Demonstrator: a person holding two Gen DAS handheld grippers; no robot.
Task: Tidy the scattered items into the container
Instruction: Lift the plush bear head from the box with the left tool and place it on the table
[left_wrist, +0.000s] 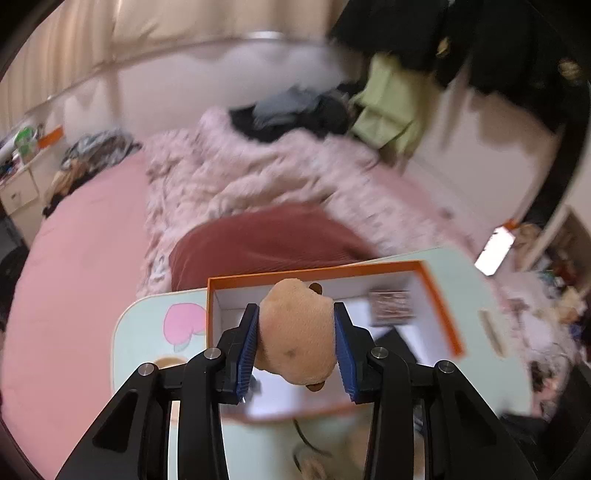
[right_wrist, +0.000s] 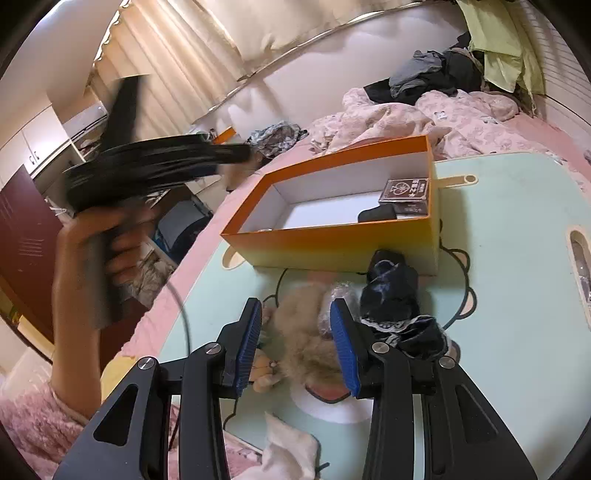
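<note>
My left gripper (left_wrist: 295, 306) is shut on a tan plush toy (left_wrist: 295, 339) and holds it over the orange box (left_wrist: 314, 271), which has a white inside. The box (right_wrist: 332, 243) stands on the mint-green table (right_wrist: 498, 258); a dark card pack (right_wrist: 406, 190) and a black item (right_wrist: 376, 214) lie inside it. My right gripper (right_wrist: 295, 317) hangs low over the table, jaws apart. A fluffy beige item (right_wrist: 299, 332) lies on the table between and under its fingers, with a gap showing beside the left pad. A dark blue cloth (right_wrist: 391, 291) lies just to its right.
A person's hand (right_wrist: 110, 243) holds the blurred left gripper, raised left of the box. A white cloth (right_wrist: 291, 446) lies at the table's near edge. The table stands on a pink bed (left_wrist: 74, 240) with a rumpled quilt (left_wrist: 258, 177) and a red cushion (left_wrist: 266, 236).
</note>
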